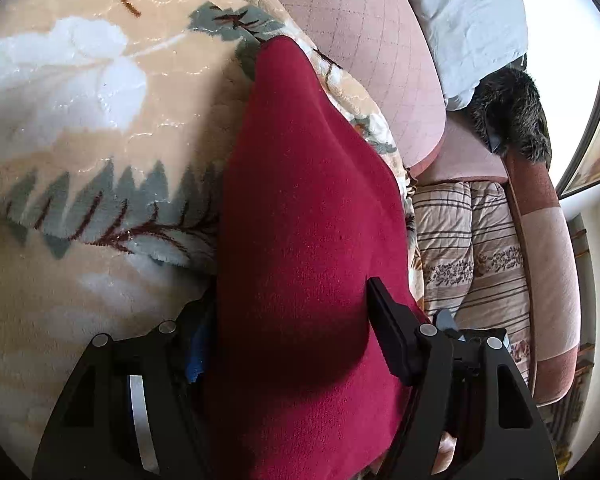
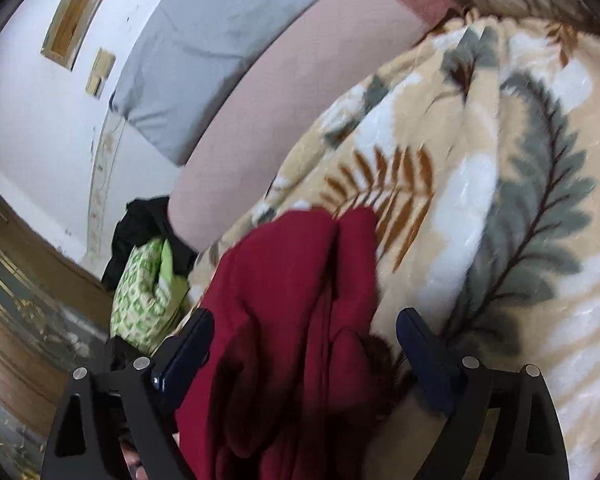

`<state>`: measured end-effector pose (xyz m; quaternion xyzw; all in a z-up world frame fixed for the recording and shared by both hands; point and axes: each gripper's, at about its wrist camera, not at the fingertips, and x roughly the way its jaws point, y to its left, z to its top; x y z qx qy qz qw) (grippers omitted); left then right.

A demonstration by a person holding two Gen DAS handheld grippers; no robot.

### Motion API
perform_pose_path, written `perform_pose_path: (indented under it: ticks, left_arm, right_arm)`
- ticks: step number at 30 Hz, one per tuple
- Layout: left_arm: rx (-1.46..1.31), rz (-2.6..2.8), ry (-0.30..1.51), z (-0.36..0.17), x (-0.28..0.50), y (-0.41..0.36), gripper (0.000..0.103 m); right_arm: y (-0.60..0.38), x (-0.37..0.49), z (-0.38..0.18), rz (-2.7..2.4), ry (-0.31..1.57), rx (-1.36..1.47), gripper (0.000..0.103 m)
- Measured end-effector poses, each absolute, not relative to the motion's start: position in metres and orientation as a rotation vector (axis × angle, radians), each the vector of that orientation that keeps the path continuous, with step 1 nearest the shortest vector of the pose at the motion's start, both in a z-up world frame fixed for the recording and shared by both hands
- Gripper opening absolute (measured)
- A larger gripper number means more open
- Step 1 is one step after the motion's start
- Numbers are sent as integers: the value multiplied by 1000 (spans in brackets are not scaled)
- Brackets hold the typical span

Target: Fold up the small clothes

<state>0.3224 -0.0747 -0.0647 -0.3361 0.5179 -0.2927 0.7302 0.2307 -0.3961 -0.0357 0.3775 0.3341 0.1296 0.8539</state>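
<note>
- While your left gripper [image 1: 296, 320] clamps the red garment [image 1: 307, 216] between its fingers, the cloth drapes ahead over the floral blanket [image 1: 80, 128].
- Your right gripper [image 2: 303, 340] stands wide, cloth loose between its fingers.

Dark red garment [image 1: 307, 240], beige blanket [image 1: 80, 152] with grey-green fern pattern, striped quilt [image 1: 475, 248]

a white wall [image 2: 32, 128] with framed pictures [image 2: 72, 22], a bright window [image 1: 559, 40], and a wooden floor [image 2: 16, 360].
</note>
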Motion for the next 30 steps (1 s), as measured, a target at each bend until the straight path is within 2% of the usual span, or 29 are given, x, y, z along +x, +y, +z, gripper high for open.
perform_pose_path:
  ticks: [7, 8, 9, 11, 13, 14, 15, 18, 24, 30]
  left_arm:
    - [-738, -644, 1138, -67, 322, -73, 69]
    - [-738, -644, 1139, -67, 322, -73, 69]
    - [-738, -643, 1140, -68, 322, -73, 69]
    - [-733, -638, 1140, -67, 322, -75, 69]
    - [-731, -628, 1139, -66, 322, -75, 68]
    - [-726, -618, 1140, -65, 322, -77, 66]
    - [-712, -600, 1139, -63, 321, -77, 58]
    - [-606, -547, 1103, -49, 313, -83, 44]
    - [-526, -494, 1034, -7, 283, -59, 41]
    - [-545, -455, 990, 23, 228, 18, 41]
  right_arm:
    - [-379, 240, -42, 394, 749, 692, 93]
    - [-376, 242, -41, 390, 762, 666, 90]
    - [-377, 242, -45, 358, 780, 655, 80]
    - [-384, 243, -52, 332, 795, 698, 68]
    - [-381, 244, -49, 345, 806, 678, 66]
    - [-380, 245, -49, 356, 808, 670, 63]
    - [-380, 245, -50, 360, 802, 672, 56]
    - [-377, 244, -42, 378, 782, 664, 41]
    - [-349, 231, -2, 438, 727, 620, 38]
    - [-295, 202, 23, 571, 731, 606, 38]
